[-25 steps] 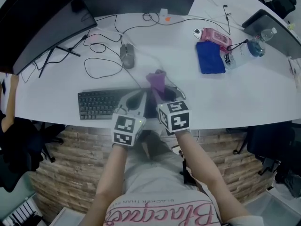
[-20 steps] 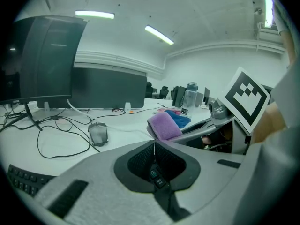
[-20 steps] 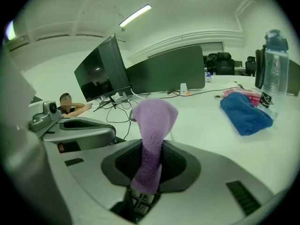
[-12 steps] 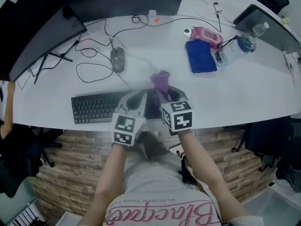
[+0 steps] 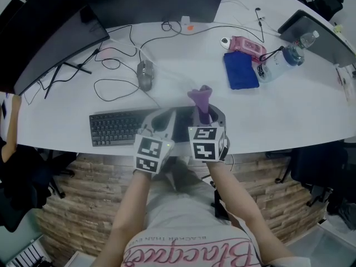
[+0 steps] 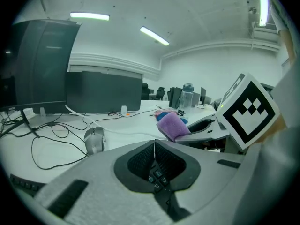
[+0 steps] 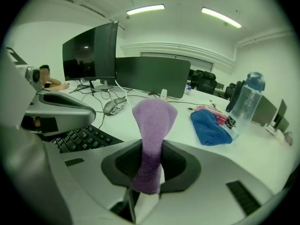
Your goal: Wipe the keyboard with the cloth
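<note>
Over keyboard's point(image 5: 119, 128) right end, pinching purple cloth point(image 7: 152, 121) upright in right gripper point(image 7: 150, 149); holding left gripper's point(image 6: 154, 146) jaws together, empty.

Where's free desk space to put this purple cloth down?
Bare desk right of the keyboard, in front of the blue cloth and bottle. Also between mouse and blue cloth. Crowded: cables left of the mouse.

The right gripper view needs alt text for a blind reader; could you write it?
The right gripper is shut on a purple cloth standing up between its jaws. Behind, a white desk holds a keyboard, mouse, blue cloth and bottle.
</note>
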The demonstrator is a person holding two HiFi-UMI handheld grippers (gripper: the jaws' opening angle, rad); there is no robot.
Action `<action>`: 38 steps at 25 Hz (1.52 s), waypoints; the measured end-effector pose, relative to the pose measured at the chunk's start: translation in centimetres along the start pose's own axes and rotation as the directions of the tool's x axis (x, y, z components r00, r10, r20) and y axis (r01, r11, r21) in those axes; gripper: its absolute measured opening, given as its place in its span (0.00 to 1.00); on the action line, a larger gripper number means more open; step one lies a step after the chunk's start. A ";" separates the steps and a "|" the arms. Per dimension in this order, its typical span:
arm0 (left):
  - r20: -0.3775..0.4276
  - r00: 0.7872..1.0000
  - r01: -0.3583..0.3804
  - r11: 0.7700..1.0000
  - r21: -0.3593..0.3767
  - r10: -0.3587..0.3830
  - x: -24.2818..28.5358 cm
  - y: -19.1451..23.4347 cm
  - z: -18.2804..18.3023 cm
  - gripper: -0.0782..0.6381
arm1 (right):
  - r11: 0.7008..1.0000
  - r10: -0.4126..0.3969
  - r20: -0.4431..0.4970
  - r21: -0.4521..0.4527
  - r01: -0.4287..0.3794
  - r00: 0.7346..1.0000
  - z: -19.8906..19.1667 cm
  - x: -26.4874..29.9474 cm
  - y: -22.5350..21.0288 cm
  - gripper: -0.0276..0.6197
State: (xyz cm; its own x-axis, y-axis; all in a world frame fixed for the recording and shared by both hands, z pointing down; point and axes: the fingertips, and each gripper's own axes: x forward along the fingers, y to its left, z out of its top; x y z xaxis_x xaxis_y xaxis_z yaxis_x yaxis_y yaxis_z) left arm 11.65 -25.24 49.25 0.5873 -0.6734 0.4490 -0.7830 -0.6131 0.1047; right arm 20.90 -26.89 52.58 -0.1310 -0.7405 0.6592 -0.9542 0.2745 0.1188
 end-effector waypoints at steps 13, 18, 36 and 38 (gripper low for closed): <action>0.038 0.999 0.006 1.000 0.006 -0.006 -4.0 1.7 0.1 0.12 | 0.984 -0.134 0.124 0.130 0.118 0.983 3.6 -4.1 -1.3 0.18; 0.067 0.998 -0.022 1.000 0.002 0.022 -7.0 3.9 0.4 0.12 | 0.990 -0.075 0.165 0.133 0.054 0.983 5.6 -5.6 2.7 0.18; 0.082 0.966 -0.239 0.967 -0.086 0.246 -20.5 16.0 -3.4 0.12 | 0.963 0.247 0.151 0.073 -0.260 0.957 9.3 -5.0 22.5 0.18; 0.077 0.959 -0.265 0.959 -0.098 0.273 -21.9 17.2 -4.2 0.12 | 0.947 0.300 0.140 0.072 -0.312 0.944 9.4 -4.8 25.0 0.18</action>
State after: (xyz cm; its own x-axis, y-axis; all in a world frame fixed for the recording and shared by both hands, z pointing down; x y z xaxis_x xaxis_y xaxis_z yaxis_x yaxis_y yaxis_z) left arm -15.56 -19.34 44.99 0.3649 -0.8450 0.3909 -0.9270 -0.3688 0.0681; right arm -4.82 -22.20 45.41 -0.4474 -0.7023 0.5537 -0.8825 0.4470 -0.1461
